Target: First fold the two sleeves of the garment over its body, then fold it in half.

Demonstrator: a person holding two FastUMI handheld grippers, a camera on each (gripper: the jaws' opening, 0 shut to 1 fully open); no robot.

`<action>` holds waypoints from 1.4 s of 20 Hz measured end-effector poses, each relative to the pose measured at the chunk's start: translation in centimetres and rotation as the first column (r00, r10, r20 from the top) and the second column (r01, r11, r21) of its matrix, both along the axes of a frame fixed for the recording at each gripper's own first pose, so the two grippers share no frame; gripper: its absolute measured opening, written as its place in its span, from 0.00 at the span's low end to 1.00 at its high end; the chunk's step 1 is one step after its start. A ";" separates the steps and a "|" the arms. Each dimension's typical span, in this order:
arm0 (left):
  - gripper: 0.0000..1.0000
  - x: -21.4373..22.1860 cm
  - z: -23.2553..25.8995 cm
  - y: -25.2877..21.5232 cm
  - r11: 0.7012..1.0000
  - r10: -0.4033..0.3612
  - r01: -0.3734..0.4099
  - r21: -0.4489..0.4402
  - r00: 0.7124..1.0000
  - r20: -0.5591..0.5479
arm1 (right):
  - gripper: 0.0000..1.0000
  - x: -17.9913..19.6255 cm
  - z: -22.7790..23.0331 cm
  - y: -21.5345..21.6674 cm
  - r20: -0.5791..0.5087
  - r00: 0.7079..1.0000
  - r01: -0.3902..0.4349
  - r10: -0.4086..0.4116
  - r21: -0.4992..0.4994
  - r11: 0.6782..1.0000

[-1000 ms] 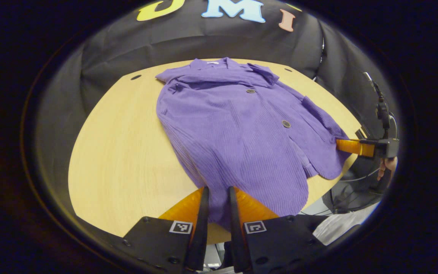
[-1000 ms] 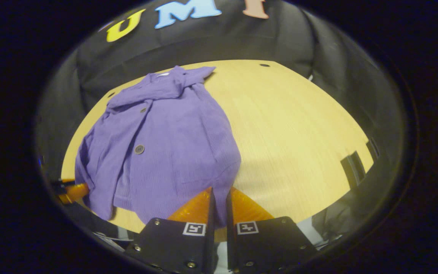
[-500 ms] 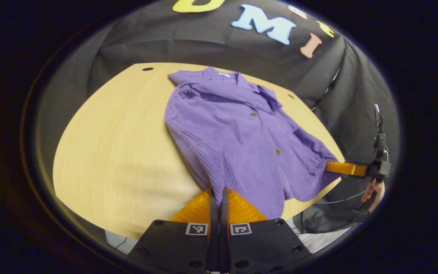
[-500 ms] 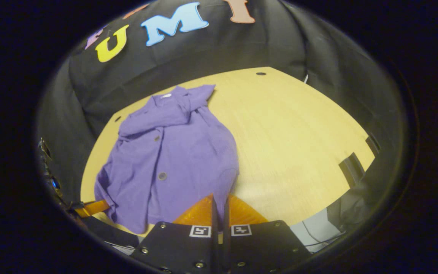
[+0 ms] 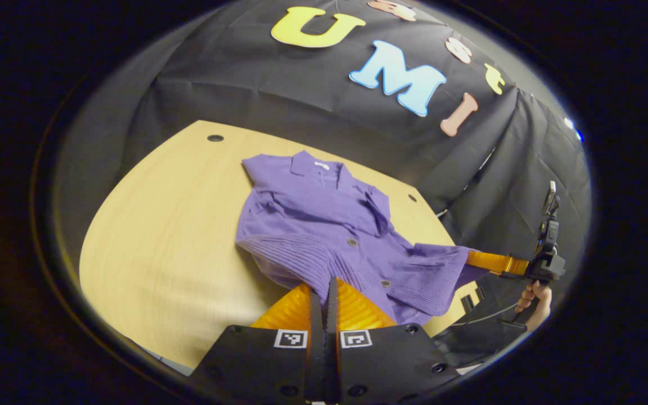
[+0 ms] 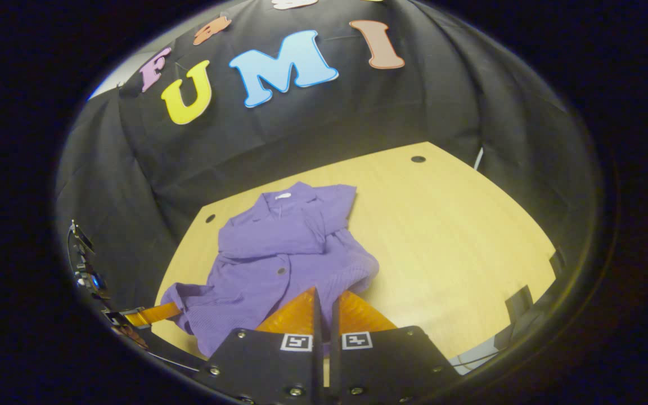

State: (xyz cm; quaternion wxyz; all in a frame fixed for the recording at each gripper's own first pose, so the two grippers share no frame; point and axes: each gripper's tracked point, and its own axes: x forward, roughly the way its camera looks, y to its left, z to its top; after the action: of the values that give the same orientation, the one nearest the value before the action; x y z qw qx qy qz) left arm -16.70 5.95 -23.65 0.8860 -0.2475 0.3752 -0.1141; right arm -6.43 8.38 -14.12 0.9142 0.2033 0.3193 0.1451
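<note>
Already lifted at its hem corners by the clamped left gripper (image 5: pixel 324 292) and right gripper (image 6: pixel 324 301), the soft, light purple cardigan (image 5: pixel 324 225) sags, likely needing edge holds.

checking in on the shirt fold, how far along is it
Done: both sleeves lie folded across the shirt's chest. In hand: the half fold. The left gripper and right gripper are each shut on a hem corner, lifted off the table. Left: carry the hem to the collar and release.
</note>
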 end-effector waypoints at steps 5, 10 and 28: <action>0.07 5.2 1.7 0.9 0.999 0.038 -0.038 0.028 0.999 0.031 | 0.05 5.9 3.7 0.5 0.053 0.998 -0.035 0.032 0.061 0.998; 0.07 12.2 2.4 1.3 0.996 0.072 -0.076 0.052 0.995 0.071 | 0.05 12.4 5.3 0.8 0.090 0.995 -0.052 0.044 0.093 0.994; 0.07 35.8 -0.8 3.1 0.964 0.206 -0.227 0.136 0.966 0.157 | 0.04 34.0 2.0 4.4 0.069 0.994 -0.089 0.080 0.137 0.987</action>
State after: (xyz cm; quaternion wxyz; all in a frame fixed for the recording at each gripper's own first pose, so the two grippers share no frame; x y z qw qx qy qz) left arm 19.07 9.05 -24.44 0.9339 -0.2096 0.2896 -0.0044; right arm 27.61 12.82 -12.11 0.9003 0.2487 0.2876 0.2120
